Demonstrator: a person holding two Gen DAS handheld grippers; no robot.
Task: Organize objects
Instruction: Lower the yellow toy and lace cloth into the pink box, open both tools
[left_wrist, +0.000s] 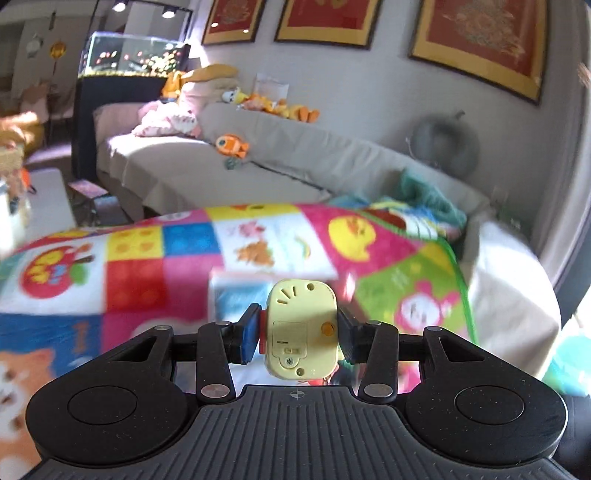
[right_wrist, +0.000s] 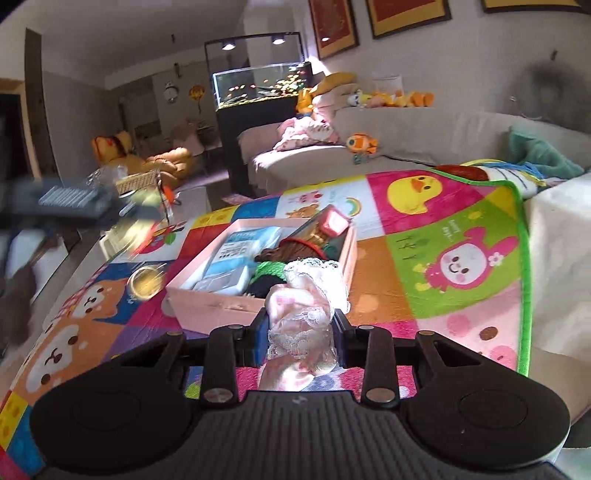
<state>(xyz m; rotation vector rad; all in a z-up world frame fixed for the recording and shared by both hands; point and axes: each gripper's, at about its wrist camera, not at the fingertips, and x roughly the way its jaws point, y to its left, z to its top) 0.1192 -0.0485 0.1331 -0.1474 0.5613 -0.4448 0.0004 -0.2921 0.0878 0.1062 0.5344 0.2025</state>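
Right wrist view shows the pink box (right_wrist: 236, 299) near the middle of the colourful play mat (right_wrist: 443, 236), already partly filled: a pale blue packet (right_wrist: 236, 258) lies along its left side, a green and black bundle (right_wrist: 267, 275) sits at its near right corner, and a red-topped item (right_wrist: 332, 223) leans at its far right end beside something brown that is too blurred to name. The right gripper (right_wrist: 301, 334) is clamped on a pink lace-trimmed cloth piece (right_wrist: 303, 314), held just above the near edge of the box, so this item is not yet put away. A small gold round tin (right_wrist: 144, 282) rests on the mat just left of the box, outside it. In the left wrist view the left gripper (left_wrist: 301, 332) holds a pale yellow plastic toy (left_wrist: 301, 328) between its blue pads, its underside with a battery cover and screw facing the camera; it hangs over the mat, with the box showing only as a blur behind it. By my judgement the sorting is somewhere in the middle: several things are in the box, two more are in the grippers and on their way, and at least the gold tin is left on the mat. Farther off, the beige sofa (right_wrist: 406, 125) carries soft toys, but I cannot tell whether those belong to the job.
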